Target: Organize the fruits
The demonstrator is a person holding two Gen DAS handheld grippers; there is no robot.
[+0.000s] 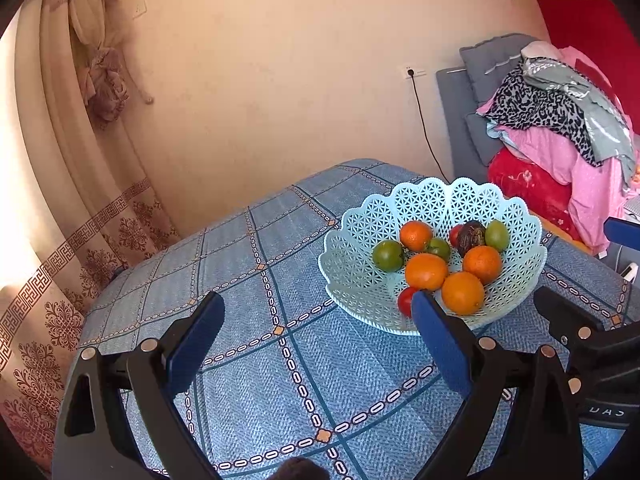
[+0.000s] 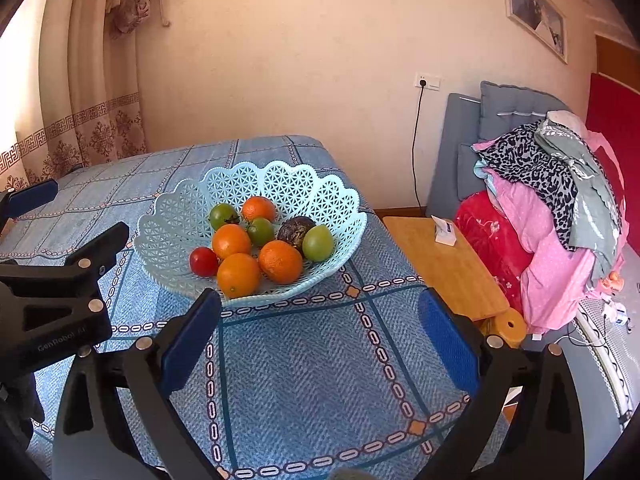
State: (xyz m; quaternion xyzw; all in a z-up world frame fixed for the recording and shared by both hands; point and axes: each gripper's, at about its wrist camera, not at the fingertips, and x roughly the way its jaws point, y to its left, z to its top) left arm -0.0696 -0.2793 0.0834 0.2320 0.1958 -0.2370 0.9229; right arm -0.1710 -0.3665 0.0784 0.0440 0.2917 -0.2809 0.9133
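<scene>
On a blue patterned surface [image 2: 304, 360], a lattice basket [image 2: 168, 216] of fruit sits ahead, nearer the left gripper [image 1: 316, 340] than the right gripper [image 2: 320, 332], both jaws wide apart, empty.

Sunlit patterned curtain [image 1: 60, 208] beside a cream wall [image 1: 280, 80]; grey headboard [image 2: 456, 152] behind piled bedding [image 2: 552, 208].

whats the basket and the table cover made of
The basket looks like moulded plastic: pale blue, slightly glossy, with a stiff lattice of cut-out holes and a scalloped rim. The cover looks like woven fabric, matte, with a herringbone texture and printed chain lines; possibly a textured vinyl instead.
</scene>
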